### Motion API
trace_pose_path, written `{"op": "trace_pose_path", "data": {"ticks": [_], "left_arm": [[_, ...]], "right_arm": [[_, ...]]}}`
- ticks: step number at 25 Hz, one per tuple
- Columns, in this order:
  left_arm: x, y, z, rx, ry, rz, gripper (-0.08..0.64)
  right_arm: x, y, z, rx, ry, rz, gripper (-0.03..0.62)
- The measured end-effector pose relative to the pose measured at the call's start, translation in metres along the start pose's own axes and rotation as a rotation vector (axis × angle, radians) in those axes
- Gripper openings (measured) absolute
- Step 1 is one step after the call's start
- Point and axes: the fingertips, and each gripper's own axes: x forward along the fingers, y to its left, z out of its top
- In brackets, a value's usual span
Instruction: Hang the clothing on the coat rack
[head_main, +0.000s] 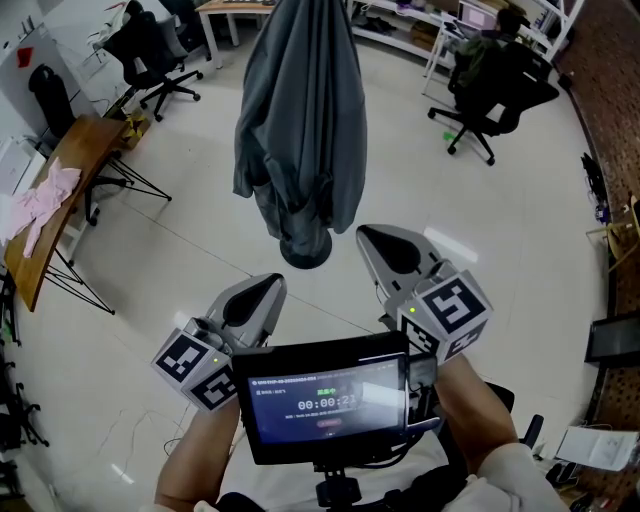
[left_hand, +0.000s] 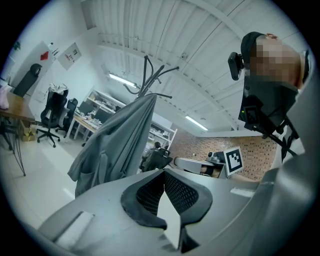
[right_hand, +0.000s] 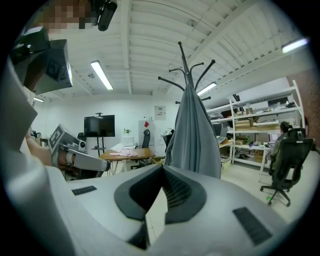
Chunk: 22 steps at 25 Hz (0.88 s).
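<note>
While the grey coat (head_main: 300, 150) hangs on the rack (right_hand: 186, 65) just ahead, the left gripper (head_main: 268, 285) and right gripper (head_main: 370, 238) are both pressed together and empty, amid chairs (head_main: 490, 85), a desk (head_main: 78, 150) with pink cloth (head_main: 45, 195), and a screen (head_main: 325, 405) whose timer begins 00:00.

The coat rack (right_hand: 186, 67) on the floor (head_main: 500, 230) carries a grey garment (head_main: 300, 120).

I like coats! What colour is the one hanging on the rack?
The coat is grey; head view.
</note>
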Motion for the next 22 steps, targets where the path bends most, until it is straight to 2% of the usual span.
{"op": "trace_pose_path", "data": {"ticks": [22], "left_arm": [[0.0074,-0.0010,-0.0022,-0.002,0.004,-0.009,0.000]], "right_arm": [[0.0030,-0.0030,-0.0096,-0.003,0.030,0.014,0.002]]}}
